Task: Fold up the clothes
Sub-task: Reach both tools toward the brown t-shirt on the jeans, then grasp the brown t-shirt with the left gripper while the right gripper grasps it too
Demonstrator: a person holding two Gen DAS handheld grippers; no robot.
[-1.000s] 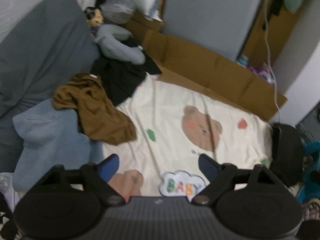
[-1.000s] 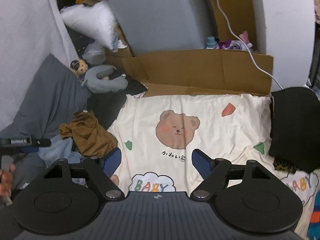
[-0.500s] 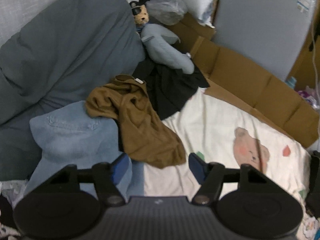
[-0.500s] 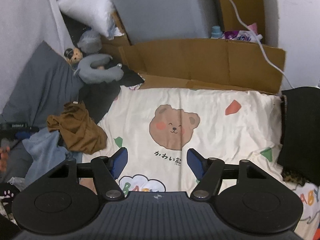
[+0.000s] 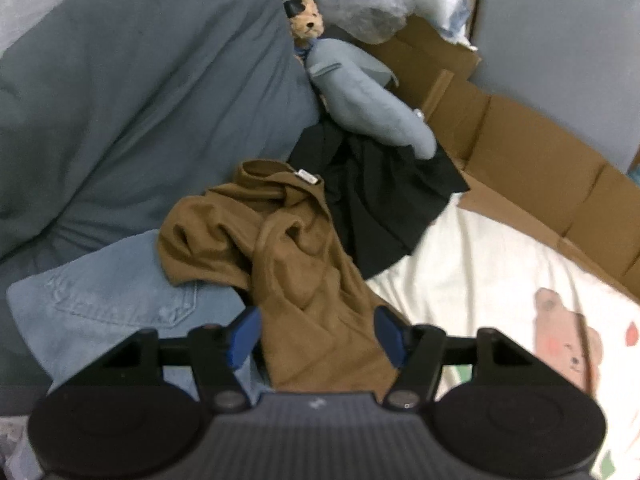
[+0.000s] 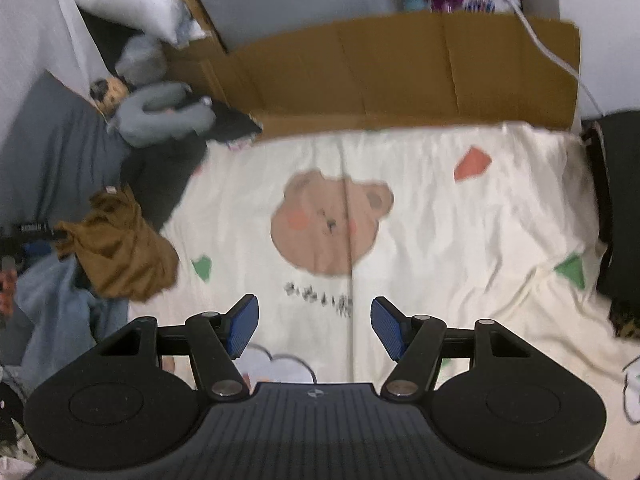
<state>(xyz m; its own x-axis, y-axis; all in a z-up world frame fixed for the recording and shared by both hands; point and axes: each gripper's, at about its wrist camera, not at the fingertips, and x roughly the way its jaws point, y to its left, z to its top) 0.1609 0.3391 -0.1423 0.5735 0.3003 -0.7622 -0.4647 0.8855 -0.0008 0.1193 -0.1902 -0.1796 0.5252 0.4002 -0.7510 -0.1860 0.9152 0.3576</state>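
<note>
The left gripper (image 5: 316,330), jaws closing, straddles the near tail of the brown garment (image 5: 280,248), whose long axis runs away from it. The right gripper (image 6: 314,326), empty and half open, hangs farther off, over the bear blanket (image 6: 460,232).

Right hand-held gripper (image 6: 314,326) hovers, pads apart, over bear-print blanket (image 6: 440,216).

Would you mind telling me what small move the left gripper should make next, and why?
Probably ease the left gripper down and finish closing on the brown garment. Its jaws are closing with that crumpled cloth lying between them, not yet pinched, on top of the jeans. The right gripper is open above the blanket.
</note>
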